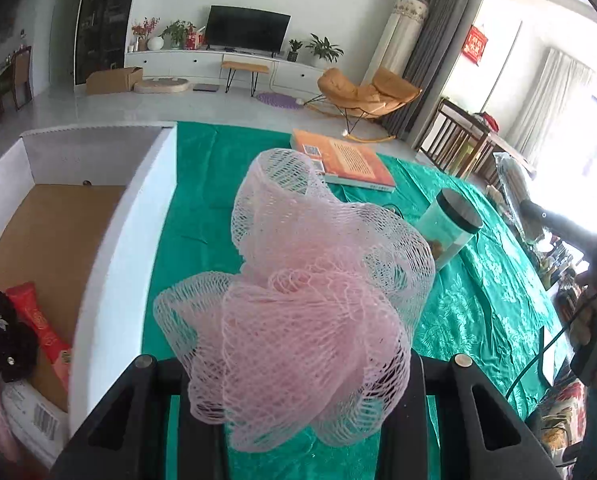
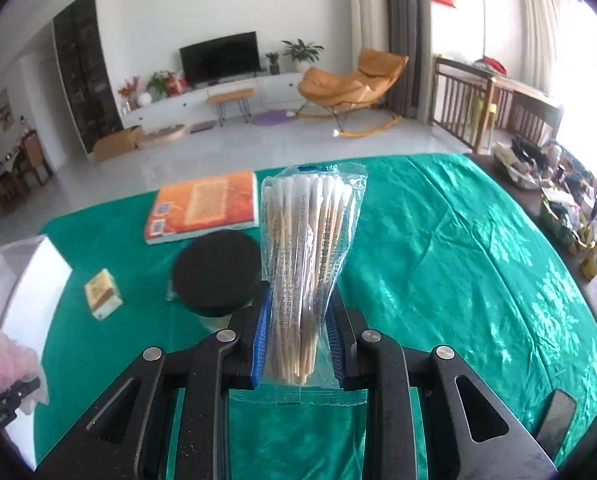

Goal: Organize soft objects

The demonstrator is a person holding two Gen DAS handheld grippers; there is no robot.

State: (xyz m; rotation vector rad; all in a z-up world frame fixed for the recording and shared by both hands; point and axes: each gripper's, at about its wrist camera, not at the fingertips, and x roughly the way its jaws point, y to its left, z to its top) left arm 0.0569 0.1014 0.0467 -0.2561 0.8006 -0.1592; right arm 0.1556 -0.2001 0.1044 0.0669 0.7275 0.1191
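My left gripper (image 1: 298, 364) is shut on a pink mesh bath pouf (image 1: 302, 300) and holds it above the green tablecloth (image 1: 478, 312), just right of the white box (image 1: 114, 264). The box holds a black hair piece (image 1: 2, 336), a red tube (image 1: 38, 324) and a white packet (image 1: 30, 412). My right gripper (image 2: 298, 344) is shut on a clear packet of cotton swabs (image 2: 306, 260), held upright above the cloth (image 2: 438, 260). The pouf (image 2: 6, 364) and the box (image 2: 22, 280) show at the left of the right wrist view.
An orange book (image 1: 346, 160) (image 2: 206, 208) lies at the far side of the table. A clear jar with a black lid (image 1: 450, 228) (image 2: 216, 272) stands near it. A small tissue pack (image 2: 102, 294) lies left of the jar. Clutter (image 2: 570, 208) sits past the right edge.
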